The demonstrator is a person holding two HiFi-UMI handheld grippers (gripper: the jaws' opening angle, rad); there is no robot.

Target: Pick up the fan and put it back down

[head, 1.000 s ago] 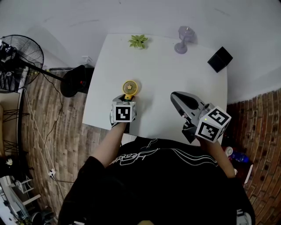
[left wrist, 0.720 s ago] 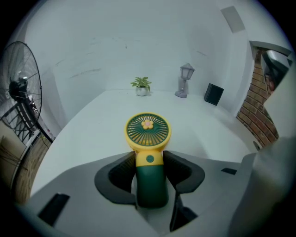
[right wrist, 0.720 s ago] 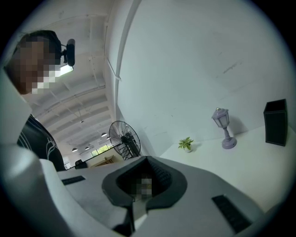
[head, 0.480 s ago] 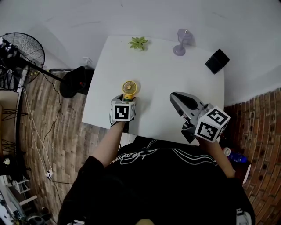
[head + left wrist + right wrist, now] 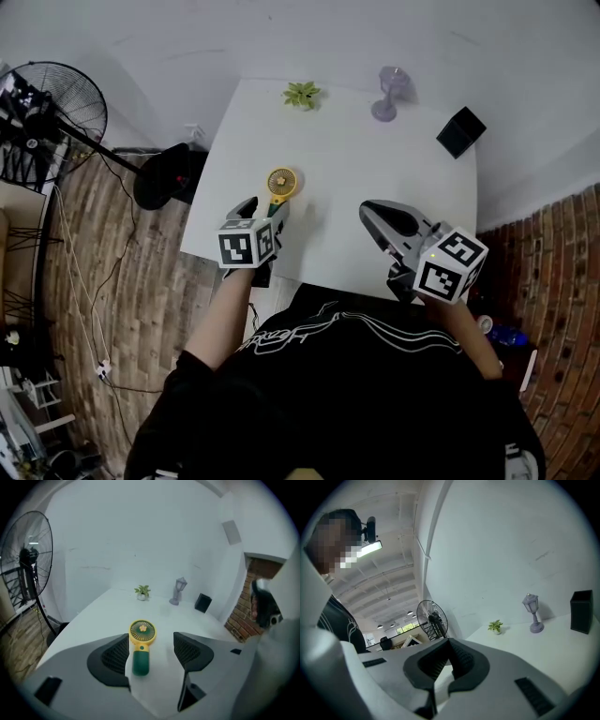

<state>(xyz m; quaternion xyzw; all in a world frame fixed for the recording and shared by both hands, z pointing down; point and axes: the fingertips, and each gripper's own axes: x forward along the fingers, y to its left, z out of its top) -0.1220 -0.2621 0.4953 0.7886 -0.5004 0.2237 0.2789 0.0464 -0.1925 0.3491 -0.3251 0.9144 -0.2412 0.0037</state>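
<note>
Well, my left gripper (image 5: 262,208) has its tongs spread wide, having just been opening, and they pinch nothing. The yellow-and-green fan (image 5: 280,182) lies flat on the white table (image 5: 375,169) just ahead of them, handle toward me, clear of both pads. My right gripper (image 5: 375,217) hangs over the near right part, tongs pressed together, empty. The only markings I can make out are the black-and-white square codes on each cube (image 5: 242,248).

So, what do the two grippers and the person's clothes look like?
The left gripper and right gripper are grey with black ribbed pads; each carries a white cube with black square markers. The person wears a black top with white line print.
</note>
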